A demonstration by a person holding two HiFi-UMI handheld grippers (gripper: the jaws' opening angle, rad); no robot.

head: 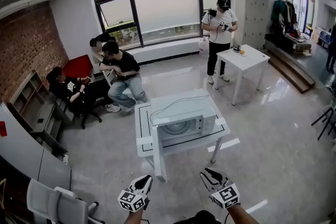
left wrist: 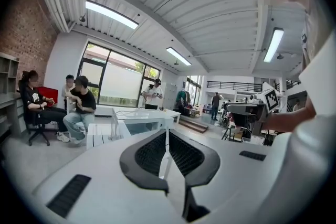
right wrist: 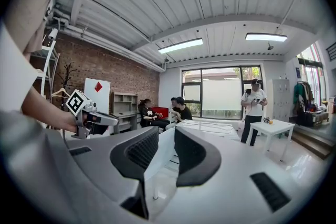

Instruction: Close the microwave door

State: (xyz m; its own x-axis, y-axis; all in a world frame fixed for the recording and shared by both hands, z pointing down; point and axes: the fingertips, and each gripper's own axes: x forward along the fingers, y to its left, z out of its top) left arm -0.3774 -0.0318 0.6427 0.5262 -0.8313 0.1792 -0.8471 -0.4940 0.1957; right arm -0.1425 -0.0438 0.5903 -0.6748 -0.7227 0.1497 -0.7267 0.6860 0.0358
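Note:
The white microwave (head: 181, 123) stands on a small white table (head: 144, 136) in the middle of the floor, its front toward me. A white panel (head: 158, 157) that looks like its open door juts out toward me at the left front. Both grippers are held low in front of me, well short of the table. The left gripper (head: 143, 182) has its jaws together and holds nothing; its own view shows them closed (left wrist: 167, 132), with the table (left wrist: 139, 119) far beyond. The right gripper (head: 211, 174) stands a little apart from it, jaws slightly parted (right wrist: 166, 134) and empty.
Three people sit at the back left near a red seat (head: 79, 65). Another person (head: 219, 34) stands beside a second white table (head: 242, 57). A grey chair (head: 52, 202) is at the lower left, shelves (head: 31, 107) along the brick wall, a tripod (head: 325, 118) at the right.

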